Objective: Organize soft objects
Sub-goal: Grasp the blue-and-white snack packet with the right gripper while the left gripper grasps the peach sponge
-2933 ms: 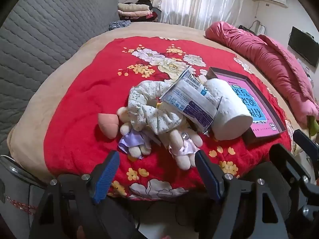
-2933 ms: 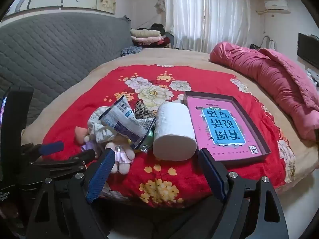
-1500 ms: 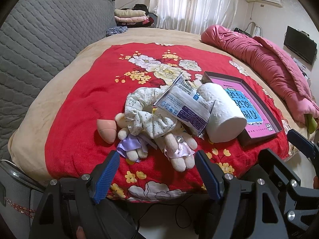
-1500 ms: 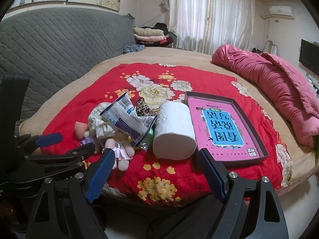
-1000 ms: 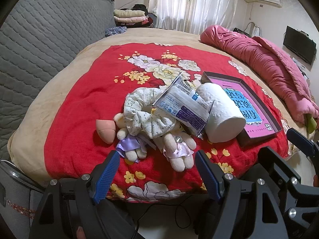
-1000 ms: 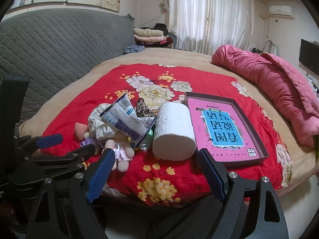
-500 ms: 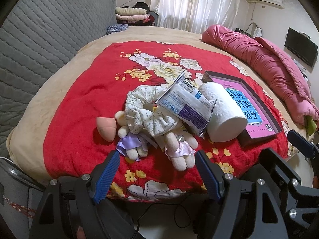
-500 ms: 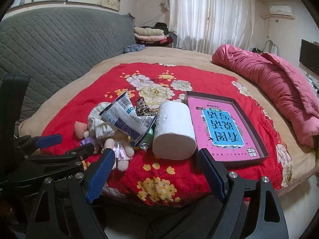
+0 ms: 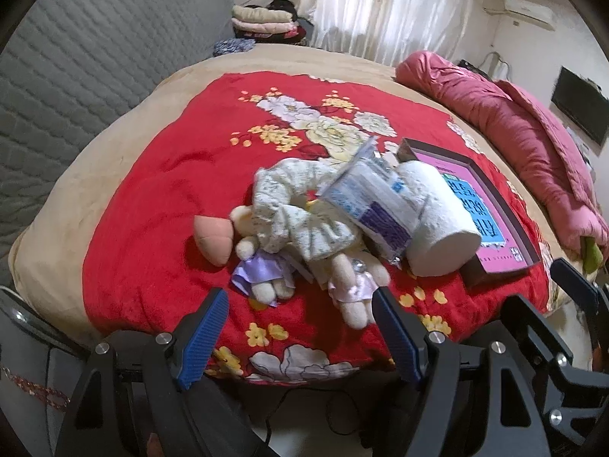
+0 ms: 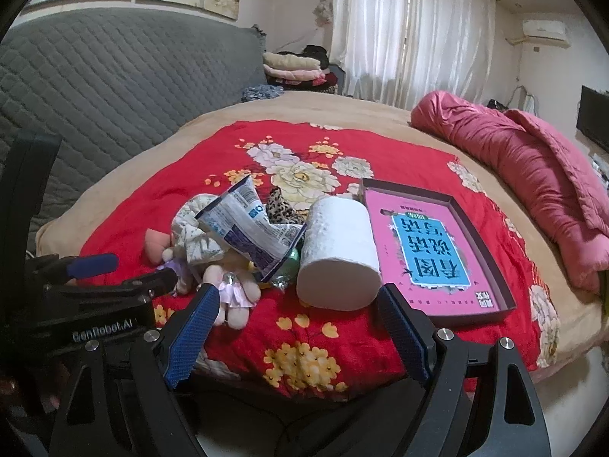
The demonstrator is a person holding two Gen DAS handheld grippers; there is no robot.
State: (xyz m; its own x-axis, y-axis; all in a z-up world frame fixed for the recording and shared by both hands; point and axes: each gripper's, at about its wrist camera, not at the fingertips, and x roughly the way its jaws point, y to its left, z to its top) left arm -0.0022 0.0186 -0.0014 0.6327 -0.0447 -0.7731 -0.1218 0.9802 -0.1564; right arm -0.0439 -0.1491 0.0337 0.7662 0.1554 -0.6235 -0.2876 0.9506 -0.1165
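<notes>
Left hand-held gripper [image 9: 300, 327] and right hand-held gripper [image 10: 300, 323] both wide open, empty, at bed edge, heap of plush dolls [image 9: 350, 278], floral scrunchie [image 9: 289, 205], tissue pack [image 10: 251, 228], paper roll [image 10: 338, 255] on red blanket [image 9: 160, 175], beside pink box [image 10: 434, 251].

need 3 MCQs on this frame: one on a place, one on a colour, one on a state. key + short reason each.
1. Where does the toilet paper roll lie?
A. inside the tray
B. on the red blanket, beside the tray's left edge
C. on the grey headboard

2. What colour is the sheet lining the tray?
A. pink
B. green
C. white

3. How do the two claws stand?
A. both shut on a toy
B. left shut, right open
C. both open, holding nothing

Answers:
1 B: the roll lies on its side on the red blanket, just left of the tray's wall.
2 A: the sheet is pink around a blue panel.
3 C: the left claw and right claw show wide gaps between the blue pads, with nothing between them.
</notes>
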